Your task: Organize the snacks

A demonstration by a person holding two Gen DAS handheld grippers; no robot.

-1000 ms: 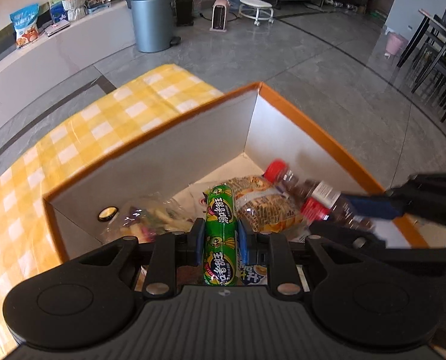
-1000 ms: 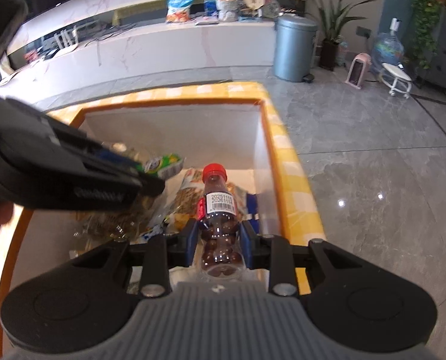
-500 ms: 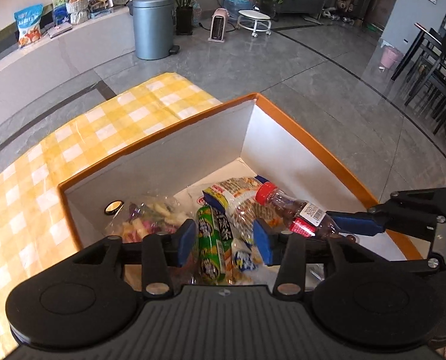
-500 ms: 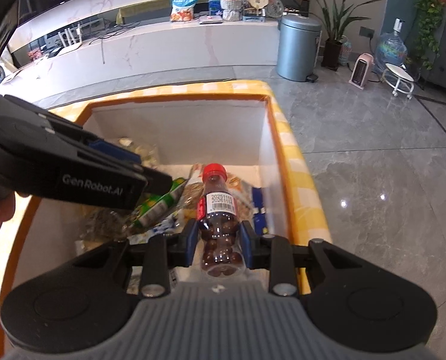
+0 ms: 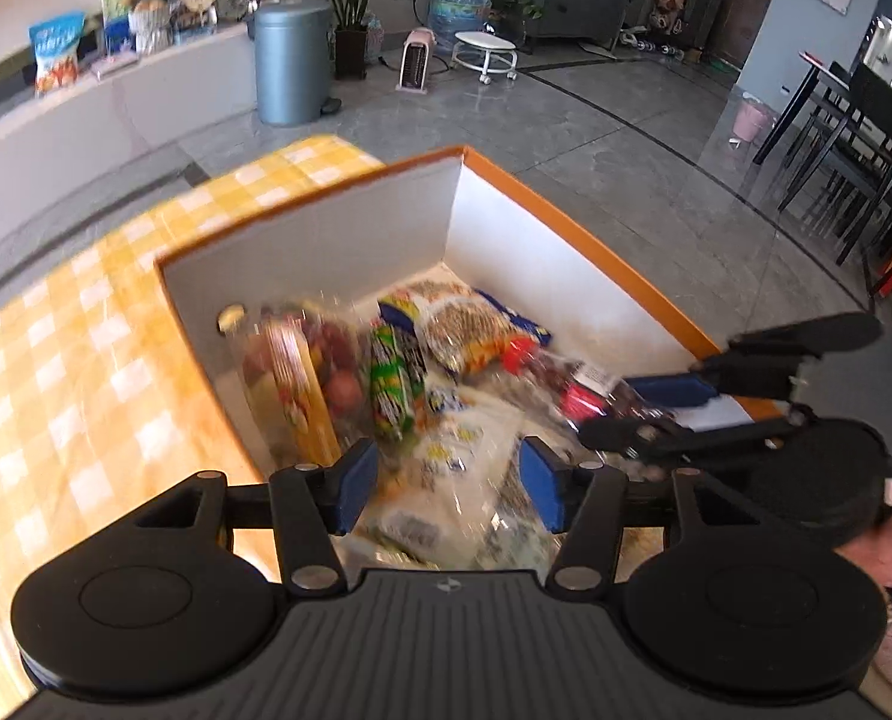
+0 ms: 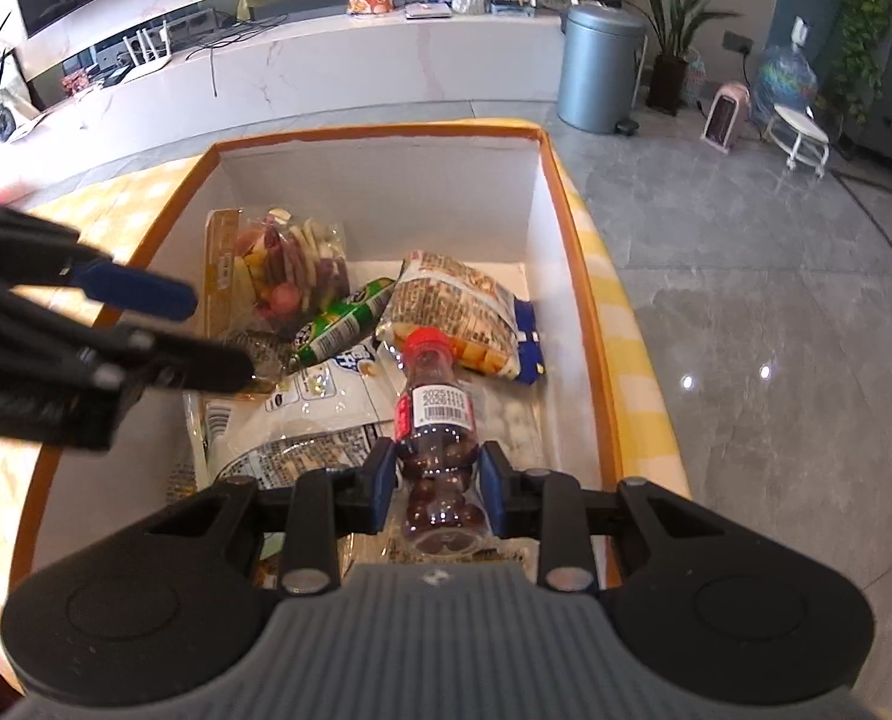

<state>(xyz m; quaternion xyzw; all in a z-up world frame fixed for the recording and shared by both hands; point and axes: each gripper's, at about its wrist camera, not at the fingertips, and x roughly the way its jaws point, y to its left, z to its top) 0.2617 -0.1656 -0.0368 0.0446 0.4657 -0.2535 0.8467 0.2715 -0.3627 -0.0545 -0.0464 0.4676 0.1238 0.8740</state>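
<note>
An orange-rimmed white box holds several snack packs. The green snack tube lies loose in it, between a clear bag of fruit chips and a cracker bag. My left gripper hovers over the box's near left part, its jaws opening. Nothing is pressed between them; a white bag lies below. My right gripper is shut on a small red-capped brown bottle, held low inside the box with the cap pointing away.
The box stands on a table with a yellow checked cloth, close to the table's right edge above grey floor tiles. A person's hand shows at the right. A grey bin and dark chairs stand far off.
My left gripper let go of the green tube, opened and drew back; the tube now lies in the box. The right gripper kept hold of the bottle and shifted slightly.
</note>
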